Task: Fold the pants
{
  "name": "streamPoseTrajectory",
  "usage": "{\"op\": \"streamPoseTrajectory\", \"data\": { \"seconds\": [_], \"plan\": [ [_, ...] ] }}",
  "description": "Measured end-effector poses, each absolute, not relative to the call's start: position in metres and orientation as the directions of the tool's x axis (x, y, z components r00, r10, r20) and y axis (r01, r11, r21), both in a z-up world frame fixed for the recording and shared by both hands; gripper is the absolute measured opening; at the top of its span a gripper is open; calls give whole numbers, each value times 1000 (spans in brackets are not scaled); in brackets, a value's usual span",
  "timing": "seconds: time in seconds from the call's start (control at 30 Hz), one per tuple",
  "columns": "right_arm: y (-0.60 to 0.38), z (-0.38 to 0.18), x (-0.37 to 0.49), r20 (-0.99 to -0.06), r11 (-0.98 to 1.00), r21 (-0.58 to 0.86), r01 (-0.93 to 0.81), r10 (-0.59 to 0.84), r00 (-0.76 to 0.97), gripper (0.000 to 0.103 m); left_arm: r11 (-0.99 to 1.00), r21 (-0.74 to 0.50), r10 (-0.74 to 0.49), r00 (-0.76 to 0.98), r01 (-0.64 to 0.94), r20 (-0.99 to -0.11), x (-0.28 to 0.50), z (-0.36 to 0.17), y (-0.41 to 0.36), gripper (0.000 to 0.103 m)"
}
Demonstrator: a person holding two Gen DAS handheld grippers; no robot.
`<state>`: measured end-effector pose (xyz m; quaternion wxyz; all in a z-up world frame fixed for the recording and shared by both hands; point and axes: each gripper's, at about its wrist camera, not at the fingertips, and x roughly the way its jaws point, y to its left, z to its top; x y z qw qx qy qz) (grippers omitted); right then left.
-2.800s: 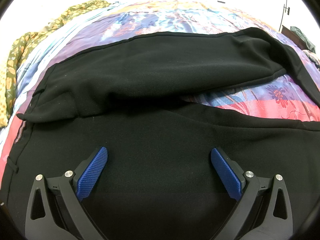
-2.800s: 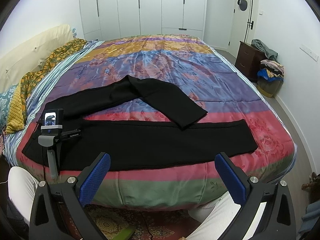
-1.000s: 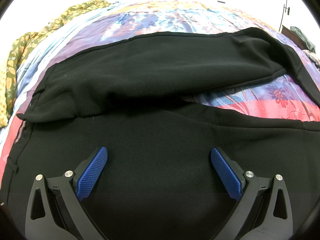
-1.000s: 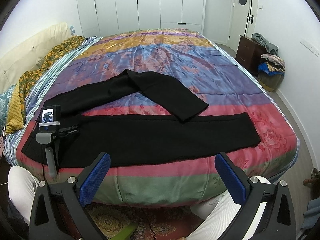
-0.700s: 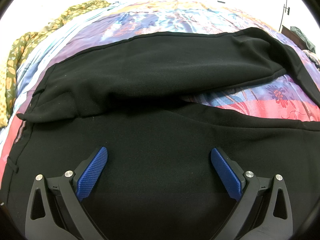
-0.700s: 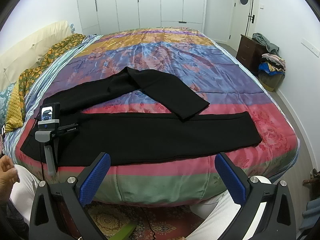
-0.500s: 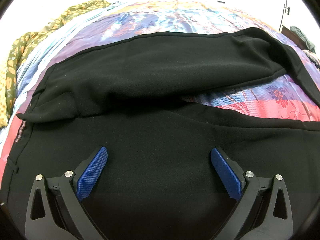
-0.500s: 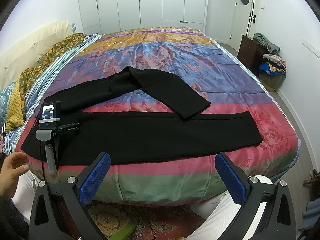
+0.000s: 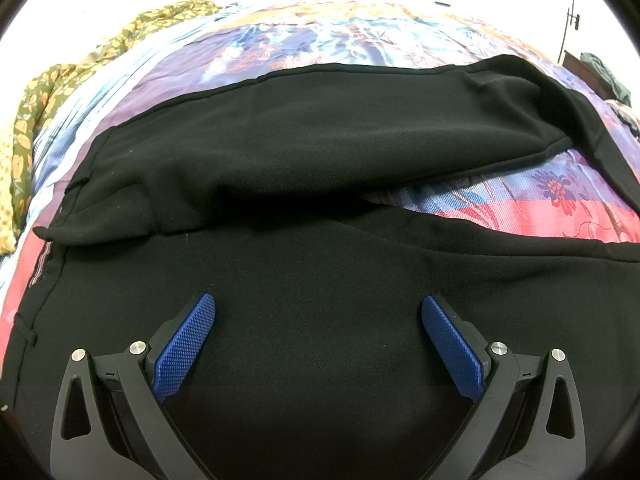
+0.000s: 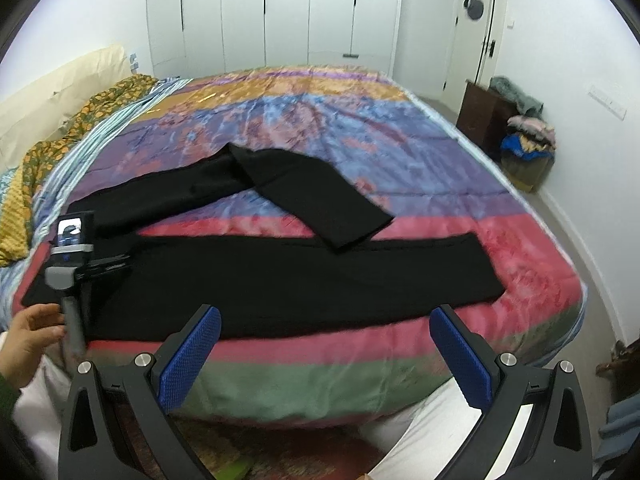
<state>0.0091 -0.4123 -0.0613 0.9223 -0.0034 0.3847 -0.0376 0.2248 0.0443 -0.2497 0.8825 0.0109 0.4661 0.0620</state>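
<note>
Folding has not begun, as far as these views show. The black pants (image 10: 280, 276) lie spread on the colourful bedspread (image 10: 320, 120): 1 leg runs straight along the near edge of the bed, while the other angles away and doubles back on itself, its cuff landing on the straight leg. The left gripper (image 9: 318, 344) sits on the fabric near the waist end with its blue pads wide apart, gripping nothing; in the right wrist view a hand (image 10: 28, 340) reaches its handle, though blur there makes the hold hard to confirm. The right gripper (image 10: 324, 354) hangs off the near side of the bed, jaws spread, empty. Everything is left: straightening the bent leg, stacking the 2 legs, then folding them lengthwise.
</note>
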Motion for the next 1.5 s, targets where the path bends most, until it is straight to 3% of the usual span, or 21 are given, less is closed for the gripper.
{"op": "streamPoseTrajectory", "data": {
  "seconds": [0.27, 0.6, 0.7, 0.73, 0.77, 0.83, 0.97, 1.13, 1.2, 1.23, 1.27, 1.33, 1.4, 1.5],
  "plan": [
    [-427, -94, 72, -669, 996, -91, -21, -46, 742, 103, 992, 77, 119, 558, -99, -821, 226, -251, 44, 103],
    [-429, -192, 212, -837, 971, -87, -222, 49, 545, 98, 992, 70, 114, 499, -107, -859, 237, -246, 43, 103],
    [-423, -223, 236, -873, 958, -136, -254, 6, 487, 74, 990, 18, 85, 500, -137, -862, 234, -227, 51, 102],
    [-427, -223, 241, -871, 961, -129, -246, 9, 491, 60, 989, -1, 75, 513, -145, -855, 231, -217, 54, 102],
    [-429, -218, 243, -867, 963, -137, -234, -2, 498, 31, 989, -22, 60, 534, -145, -843, 226, -205, 57, 102],
    [-435, -193, 240, -851, 963, -151, -223, -11, 526, 6, 991, -43, 42, 587, -130, -808, 217, -177, 61, 102],
    [-458, -114, 256, -787, 956, -186, -225, -8, 617, 6, 995, -36, 33, 655, -92, -755, 209, -140, 62, 102],
    [-519, -34, 379, -717, 952, -290, -97, -149, 681, 7, 990, -115, -31, 687, -76, -726, 220, -119, 50, 102],
    [-548, -37, 442, -753, 956, -294, -26, -214, 623, 37, 986, -142, -47, 674, -87, -738, 228, -124, 47, 102],
    [-568, -44, 466, -764, 954, -294, 61, -273, 585, 67, 985, -142, -38, 666, -103, -745, 231, -128, 46, 102],
    [-580, -49, 478, -768, 948, -297, 115, -308, 561, 75, 984, -139, -29, 659, -115, -751, 233, -133, 46, 102],
    [-595, -59, 482, -769, 941, -275, 196, -338, 542, 75, 981, -141, -23, 650, -130, -760, 232, -142, 51, 102],
    [-597, -66, 463, -766, 966, -144, 214, -246, 593, 75, 981, -135, -14, 634, -142, -773, 231, -155, 56, 102],
    [-562, -94, 427, -762, 974, 216, 73, 121, 636, 75, 978, -108, 18, 592, -178, -806, 244, -177, 65, 102]
  ]
}}
